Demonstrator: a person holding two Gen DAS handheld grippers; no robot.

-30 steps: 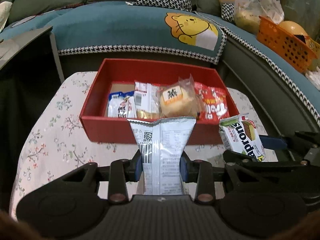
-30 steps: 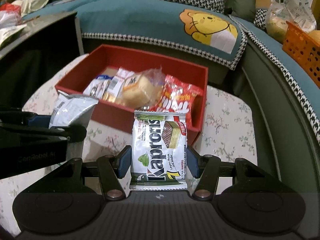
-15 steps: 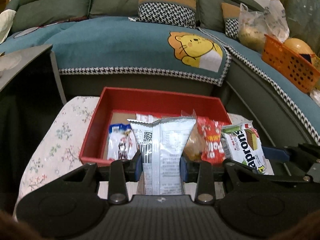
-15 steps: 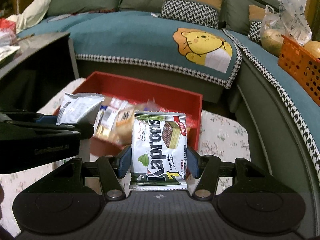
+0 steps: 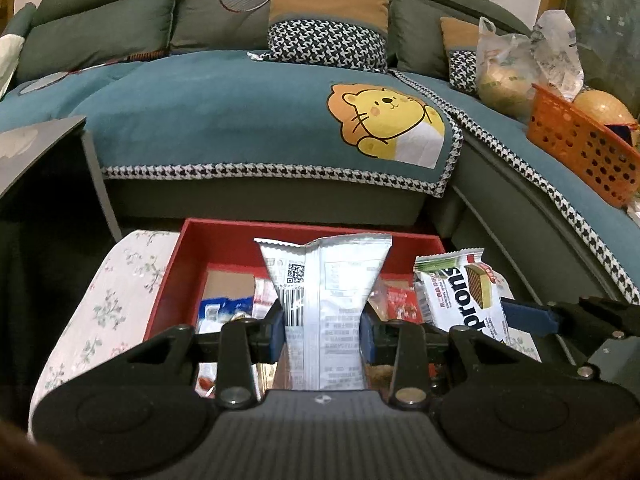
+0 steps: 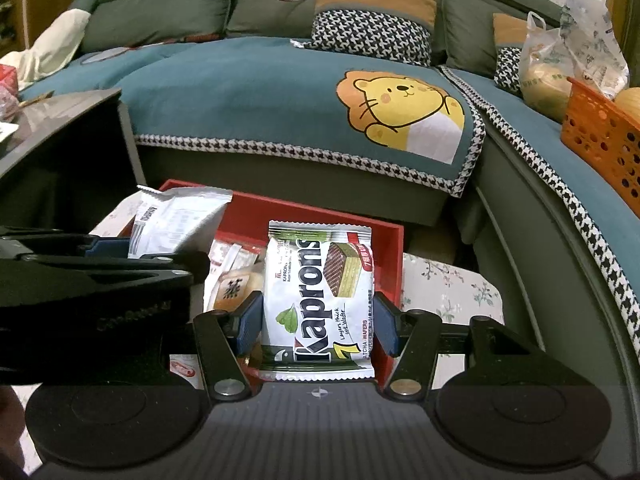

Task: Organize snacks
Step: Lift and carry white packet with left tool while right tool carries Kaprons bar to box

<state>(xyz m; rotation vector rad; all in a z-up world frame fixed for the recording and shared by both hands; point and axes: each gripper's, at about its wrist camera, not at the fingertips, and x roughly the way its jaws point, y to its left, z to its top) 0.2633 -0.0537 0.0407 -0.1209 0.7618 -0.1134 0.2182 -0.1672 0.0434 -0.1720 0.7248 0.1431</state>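
At the left of the right wrist view, the left gripper (image 6: 132,248) clamps a silver snack packet (image 6: 176,222) (barcode side showing) above the red box (image 6: 394,256). Mid-frame, the right gripper (image 6: 318,322) pinches a Kaprons wafer pack (image 6: 320,300) over the box, where a bun (image 6: 232,292) and what seem to be more packets lie.

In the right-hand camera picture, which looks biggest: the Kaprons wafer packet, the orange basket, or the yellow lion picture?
1. Yellow lion picture on the teal sofa cover
2. White Kaprons wafer packet, nearly as large but closest to the camera, so unsure
3. Orange plastic basket, partly cut off
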